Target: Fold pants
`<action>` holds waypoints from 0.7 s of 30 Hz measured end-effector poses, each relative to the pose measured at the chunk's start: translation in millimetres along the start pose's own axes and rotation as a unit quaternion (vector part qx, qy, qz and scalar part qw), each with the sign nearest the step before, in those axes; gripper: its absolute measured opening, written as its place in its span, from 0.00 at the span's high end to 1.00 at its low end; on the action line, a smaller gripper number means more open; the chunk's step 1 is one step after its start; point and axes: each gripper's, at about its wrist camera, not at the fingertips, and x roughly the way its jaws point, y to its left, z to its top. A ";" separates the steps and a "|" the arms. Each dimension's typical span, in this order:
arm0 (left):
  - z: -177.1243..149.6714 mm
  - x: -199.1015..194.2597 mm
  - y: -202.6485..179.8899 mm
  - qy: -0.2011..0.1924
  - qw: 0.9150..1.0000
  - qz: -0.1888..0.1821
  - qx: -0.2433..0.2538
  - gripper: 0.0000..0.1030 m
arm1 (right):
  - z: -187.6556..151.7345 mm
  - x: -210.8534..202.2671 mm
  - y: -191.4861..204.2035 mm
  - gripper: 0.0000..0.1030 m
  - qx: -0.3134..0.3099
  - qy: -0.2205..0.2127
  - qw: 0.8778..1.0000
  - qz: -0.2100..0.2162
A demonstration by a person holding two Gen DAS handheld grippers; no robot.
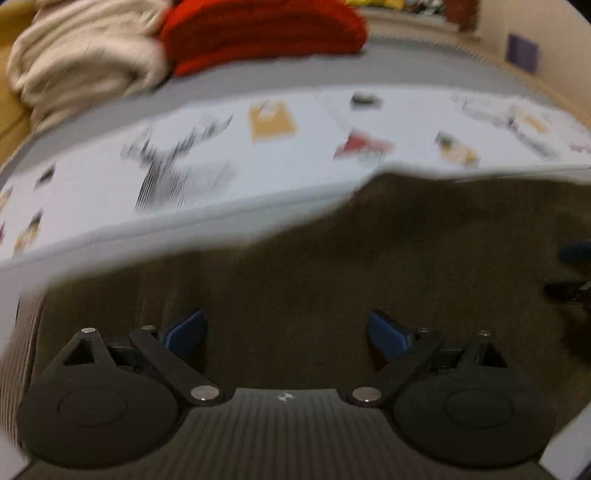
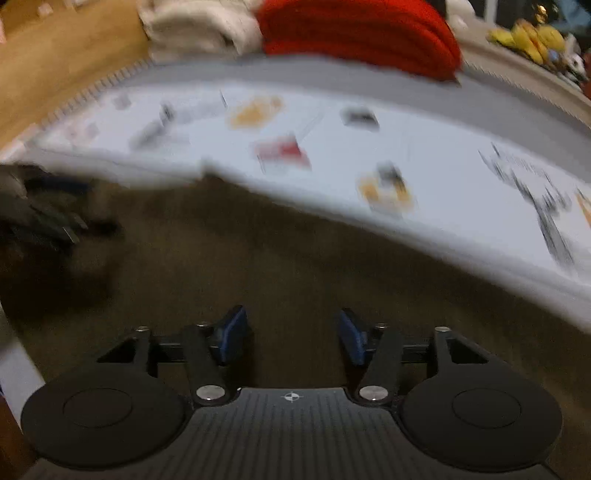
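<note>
Dark olive-brown pants (image 1: pixel 332 258) lie spread on a white printed sheet (image 1: pixel 221 166); they fill the lower half of both views (image 2: pixel 258 258). My left gripper (image 1: pixel 286 334) is open, blue pads wide apart, just above the fabric and holding nothing. My right gripper (image 2: pixel 291 334) is open too, over the pants. The other gripper shows as a dark blurred shape at the right edge of the left wrist view (image 1: pixel 569 273) and at the left edge of the right wrist view (image 2: pixel 44 218). Both views are motion-blurred.
A red folded garment (image 1: pixel 266 33) and a cream one (image 1: pixel 85 62) sit on a grey mat (image 1: pixel 295 77) beyond the sheet. Wooden floor (image 2: pixel 55 66) lies at the sides. Yellow items (image 2: pixel 532 37) sit far right.
</note>
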 end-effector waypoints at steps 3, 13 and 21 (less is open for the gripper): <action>-24.3 -19.2 3.6 -0.029 0.998 0.035 0.043 0.03 | -20.8 -22.2 -12.7 0.40 -0.009 -0.025 0.999 -0.027; -58.9 -51.9 40.2 -0.033 0.994 0.107 0.010 0.00 | -85.5 -70.2 -156.9 0.29 0.162 -0.005 0.973 -0.162; -66.0 -92.8 44.6 -0.048 0.994 0.093 -0.041 0.00 | -139.0 -121.2 -209.1 0.18 0.278 -0.031 0.926 -0.254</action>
